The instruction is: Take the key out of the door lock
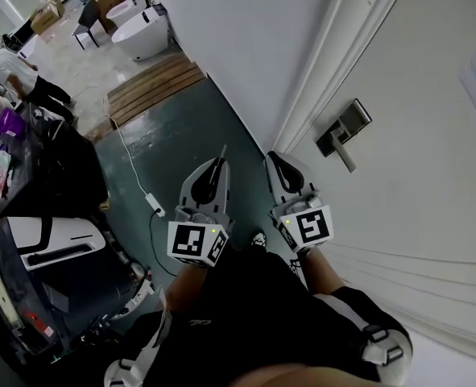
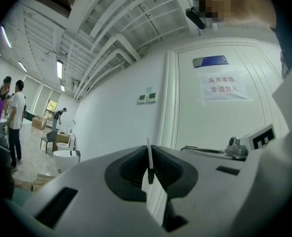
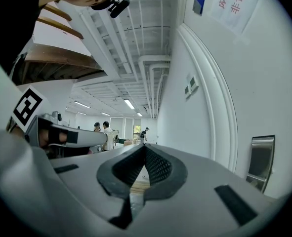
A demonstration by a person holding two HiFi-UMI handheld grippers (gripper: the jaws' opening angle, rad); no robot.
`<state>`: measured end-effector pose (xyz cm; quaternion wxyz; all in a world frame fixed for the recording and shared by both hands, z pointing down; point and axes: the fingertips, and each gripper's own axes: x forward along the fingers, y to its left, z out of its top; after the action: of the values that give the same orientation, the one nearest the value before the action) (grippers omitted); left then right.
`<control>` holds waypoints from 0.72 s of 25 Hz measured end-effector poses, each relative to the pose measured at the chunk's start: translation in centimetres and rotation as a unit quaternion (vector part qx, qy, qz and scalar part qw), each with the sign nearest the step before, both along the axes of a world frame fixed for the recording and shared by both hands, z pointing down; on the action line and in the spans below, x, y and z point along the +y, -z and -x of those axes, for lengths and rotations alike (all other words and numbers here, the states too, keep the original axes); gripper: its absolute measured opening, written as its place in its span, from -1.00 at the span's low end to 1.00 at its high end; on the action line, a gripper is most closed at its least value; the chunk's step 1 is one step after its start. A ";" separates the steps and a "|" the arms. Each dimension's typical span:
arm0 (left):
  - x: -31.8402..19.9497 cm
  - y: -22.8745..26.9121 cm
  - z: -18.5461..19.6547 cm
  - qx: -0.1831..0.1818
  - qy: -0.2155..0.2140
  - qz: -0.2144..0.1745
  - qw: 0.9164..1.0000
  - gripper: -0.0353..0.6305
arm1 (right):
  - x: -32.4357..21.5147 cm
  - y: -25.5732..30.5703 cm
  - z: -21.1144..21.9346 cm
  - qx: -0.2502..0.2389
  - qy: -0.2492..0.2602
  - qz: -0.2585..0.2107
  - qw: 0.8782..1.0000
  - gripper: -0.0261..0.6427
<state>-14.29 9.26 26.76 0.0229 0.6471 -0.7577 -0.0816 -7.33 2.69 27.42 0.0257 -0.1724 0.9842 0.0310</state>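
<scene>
A thin flat key (image 2: 148, 158) stands on edge between the pads of my left gripper (image 2: 149, 168), which is shut on it. In the head view the key (image 1: 222, 153) pokes out past the tip of the left gripper (image 1: 219, 166), away from the door. My right gripper (image 1: 275, 162) hangs beside it, nearer the white door (image 1: 415, 192), shut with nothing between its pads (image 3: 145, 163). The metal lock plate and lever handle (image 1: 344, 134) sit on the door just beyond the right gripper, and the plate (image 3: 261, 158) shows at the right of the right gripper view.
A white door frame (image 1: 334, 63) runs along the wall. A white cable with an adapter (image 1: 152, 205) lies on the dark green floor. Wooden planks (image 1: 153, 83) and a white bathtub (image 1: 141, 32) are farther off. Dark equipment (image 1: 44, 240) and people (image 1: 12, 75) fill the left.
</scene>
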 end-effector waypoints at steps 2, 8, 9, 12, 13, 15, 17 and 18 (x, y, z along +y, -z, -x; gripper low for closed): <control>0.0 -0.1 0.0 0.002 -0.003 -0.001 1.000 -0.78 | 0.1 0.0 0.1 -0.001 -0.001 -0.001 1.000 -0.90; 0.3 -0.3 0.1 0.007 -0.001 -0.005 1.000 -0.78 | 0.4 -0.1 0.6 0.003 0.003 0.003 1.000 -0.90; 0.4 -0.3 0.2 0.007 0.001 -0.004 1.000 -0.78 | 0.5 -0.2 0.7 0.005 0.004 0.008 1.000 -0.90; 0.7 -0.4 0.6 0.001 0.010 -0.004 1.000 -0.78 | 0.7 -0.7 1.1 0.014 0.009 0.015 1.000 -0.90; 0.7 -0.4 0.7 0.001 0.012 -0.004 1.000 -0.78 | 0.8 -0.8 1.2 0.018 0.010 0.016 1.000 -0.90; 0.9 -0.6 0.9 0.005 0.015 -0.003 1.000 -0.78 | 0.9 -0.8 1.4 0.021 0.014 0.014 1.000 -0.90; 1.1 -0.7 1.0 0.008 0.019 -0.003 1.000 -0.78 | 1.1 -0.5 1.8 0.011 0.020 0.004 1.000 -0.90; 1.2 -0.8 1.1 0.008 0.021 -0.003 1.000 -0.78 | 1.2 -0.3 2.0 0.005 0.025 -0.003 1.000 -0.90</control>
<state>-15.38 10.49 27.53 0.0252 0.6305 -0.7707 -0.0891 -9.30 3.94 27.72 0.0225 -0.1477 0.9882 0.0341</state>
